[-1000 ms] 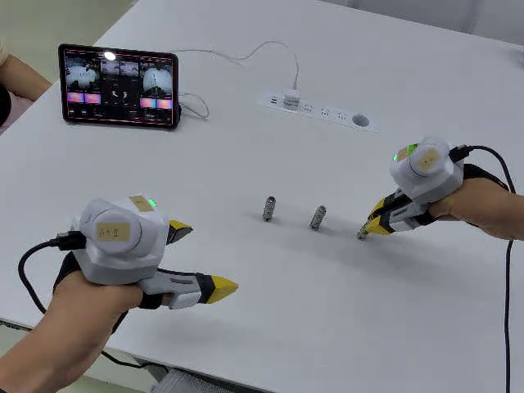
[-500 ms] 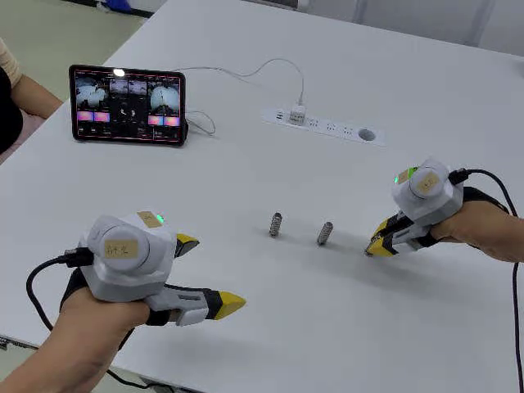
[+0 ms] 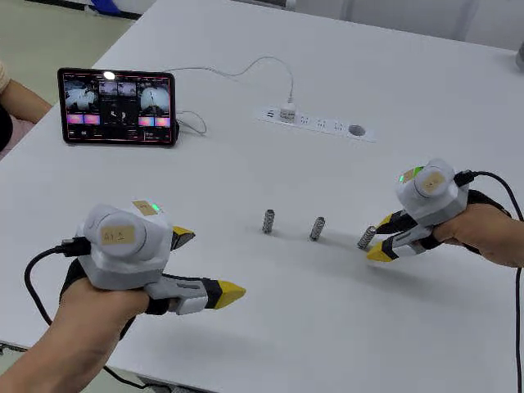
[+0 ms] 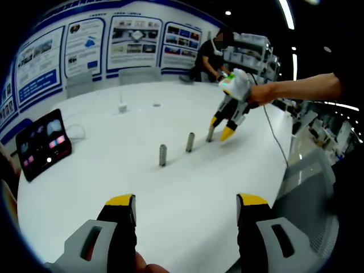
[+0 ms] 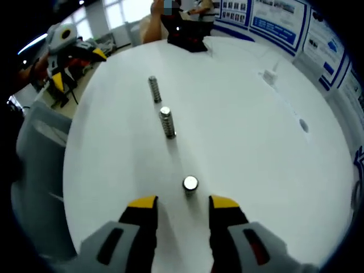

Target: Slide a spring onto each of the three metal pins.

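Three short metal pins stand in a row on the white table (image 3: 270,327), each wrapped in a spring: left pin (image 3: 268,221), middle pin (image 3: 318,228), right pin (image 3: 366,237). My right gripper (image 3: 379,239) is open, its yellow tips either side of the right pin without touching it. In the right gripper view that pin (image 5: 190,185) stands just ahead of the open right gripper (image 5: 183,203), with the other two pins (image 5: 166,122) (image 5: 154,89) lined up beyond. My left gripper (image 3: 205,264) is open and holds nothing, low over the table's front left. The left gripper (image 4: 186,205) faces the row of pins (image 4: 190,142).
A tablet (image 3: 117,96) stands at the back left, its cable running to a white power strip (image 3: 319,123) behind the pins. The table's front edge lies just below the left hand. A person's arm (image 3: 16,98) shows at the far left.
The right gripper, shut at the right pin earlier, has opened and drawn back a little, leaving the spring on the pin. The left gripper has stayed roughly in place; the head camera shifted.
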Motion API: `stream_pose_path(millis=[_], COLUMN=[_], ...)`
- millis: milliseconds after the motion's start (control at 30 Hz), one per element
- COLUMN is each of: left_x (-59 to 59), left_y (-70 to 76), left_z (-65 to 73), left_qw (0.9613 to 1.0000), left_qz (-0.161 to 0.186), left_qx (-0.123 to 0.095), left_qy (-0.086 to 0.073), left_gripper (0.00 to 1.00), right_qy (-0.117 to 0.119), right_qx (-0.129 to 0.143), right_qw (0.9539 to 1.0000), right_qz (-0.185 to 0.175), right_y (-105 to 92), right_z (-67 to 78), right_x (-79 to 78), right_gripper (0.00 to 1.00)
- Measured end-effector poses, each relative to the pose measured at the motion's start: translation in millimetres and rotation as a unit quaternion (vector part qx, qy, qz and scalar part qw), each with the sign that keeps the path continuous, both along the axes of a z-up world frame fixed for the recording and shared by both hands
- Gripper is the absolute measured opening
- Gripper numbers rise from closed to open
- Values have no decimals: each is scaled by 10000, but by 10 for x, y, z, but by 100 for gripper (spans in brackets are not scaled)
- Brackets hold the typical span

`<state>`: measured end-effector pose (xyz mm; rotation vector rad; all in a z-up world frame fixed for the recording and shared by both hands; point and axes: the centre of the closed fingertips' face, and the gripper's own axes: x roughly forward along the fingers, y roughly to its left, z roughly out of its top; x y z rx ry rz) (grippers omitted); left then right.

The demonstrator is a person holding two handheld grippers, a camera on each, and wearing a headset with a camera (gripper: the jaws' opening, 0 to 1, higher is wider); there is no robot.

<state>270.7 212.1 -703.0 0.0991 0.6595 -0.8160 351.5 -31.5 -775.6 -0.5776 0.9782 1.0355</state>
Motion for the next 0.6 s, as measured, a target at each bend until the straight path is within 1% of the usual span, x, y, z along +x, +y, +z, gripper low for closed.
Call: stream_pose_path(millis=[167, 333, 433, 500, 600], left_x=[25, 52, 63, 76, 92], left_y=[-46, -79, -95, -107, -114], left_z=[17, 41, 68, 86, 99], left_qw=[10000, 9999, 9999, 9999, 9999], left_qz=[-32, -43, -60, -60, -35], left_qx=[-50, -83, -98, -120, -148], left_qy=[-20, -55, -80, -89, -79], left_gripper=[73, 73, 74, 74, 74], right_qy=[-3, -40, -38, -78, -116], right_qx=[174, 398, 569, 697, 861], right_qw=[9993, 9971, 9946, 9919, 9884], right_qz=[-333, -647, -870, -1058, -1242], right_y=[-81, -111, -120, -131, -142], right_z=[29, 86, 117, 142, 183], right_x=[-58, -116, -153, -165, -205], right_gripper=[41, 44, 46, 49, 52])
